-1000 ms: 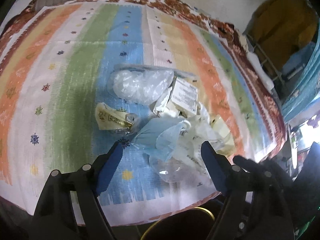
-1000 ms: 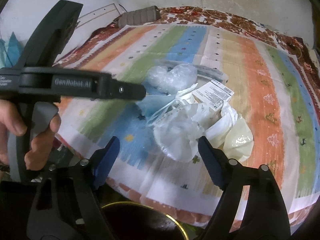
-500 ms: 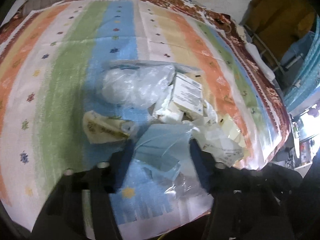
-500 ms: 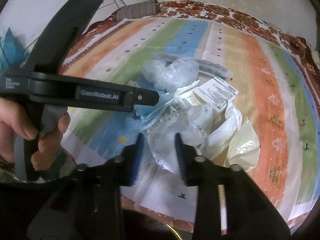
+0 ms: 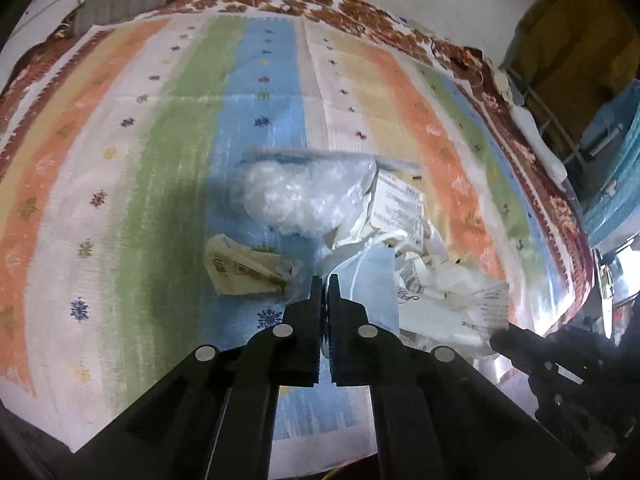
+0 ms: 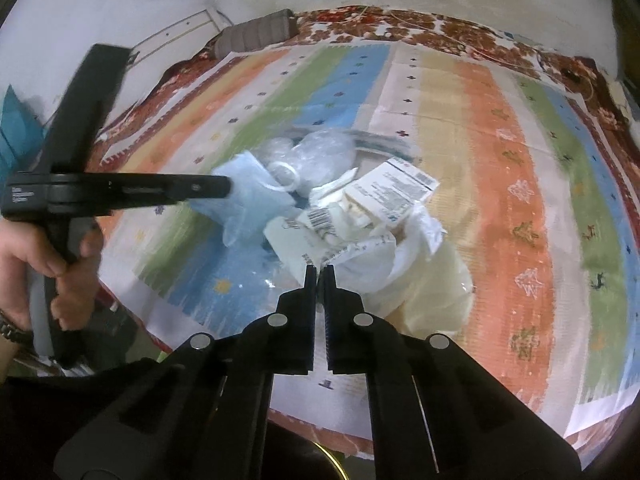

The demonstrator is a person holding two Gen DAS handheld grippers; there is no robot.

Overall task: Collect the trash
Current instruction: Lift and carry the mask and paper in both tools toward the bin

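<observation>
Trash (image 5: pixel 360 248) heaped mid-bed (image 5: pixel 120 168), all light, soft, crinkly. My left gripper (image 5: pixel 324 280) just closed, pinching blue mask (image 6: pixel 248 192); right gripper (image 6: pixel 319 270) just closed, pinching white wrapper (image 6: pixel 304 248). Film slippery; grab bunched folds.

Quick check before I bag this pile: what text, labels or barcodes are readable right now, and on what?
Nothing reads cleanly.
White carton: barcode and printed lines, too small.
Wrapper with barcode: bars visible, digits blurred.
Cream wrapper: print blurred.
Left gripper body: small white lettering, blurred.
</observation>
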